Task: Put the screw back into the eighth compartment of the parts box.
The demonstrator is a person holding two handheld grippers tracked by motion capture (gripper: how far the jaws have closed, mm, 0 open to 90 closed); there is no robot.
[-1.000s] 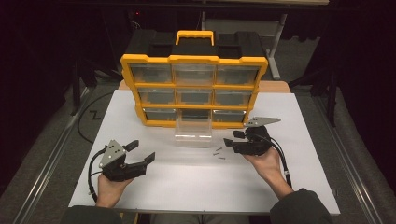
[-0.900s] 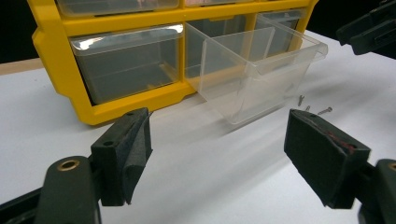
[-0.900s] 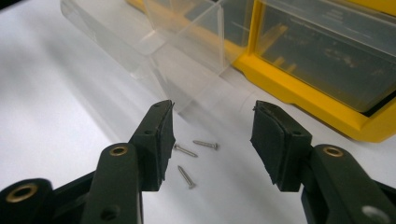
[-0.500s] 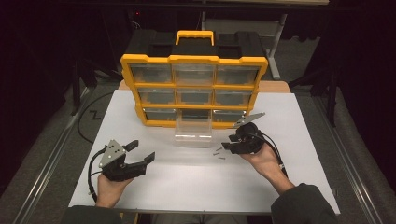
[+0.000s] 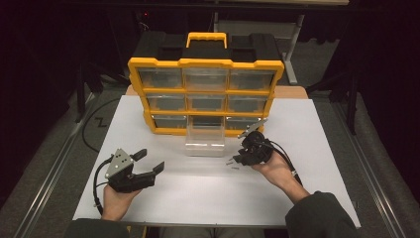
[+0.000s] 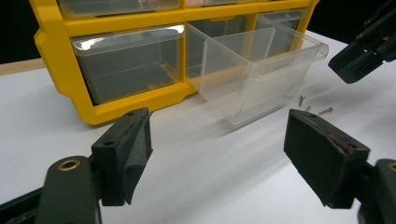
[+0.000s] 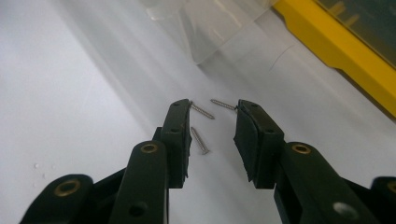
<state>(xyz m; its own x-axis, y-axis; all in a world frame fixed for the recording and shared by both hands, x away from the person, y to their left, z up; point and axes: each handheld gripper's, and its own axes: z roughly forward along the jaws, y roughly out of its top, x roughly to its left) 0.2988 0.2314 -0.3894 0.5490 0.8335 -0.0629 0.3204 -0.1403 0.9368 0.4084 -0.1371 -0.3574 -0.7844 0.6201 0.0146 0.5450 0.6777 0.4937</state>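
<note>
Having slid left, the right gripper [image 7: 212, 135] narrows its unclosed jaws around the screws [image 7: 200, 140]; left gripper [image 6: 224, 158] gapes.

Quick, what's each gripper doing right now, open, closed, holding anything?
Left gripper: wide open, holding nothing.
Right gripper: open, jaws just been closing around the screws on the table, none gripped yet.

Left gripper [image 6: 217, 154] hovers wide open over the white table [image 6: 210, 186]; beyond, a clear drawer [image 6: 261, 74] juts from the yellow organizer [image 6: 60, 51], three screws [image 6: 310, 106] just right.
</note>
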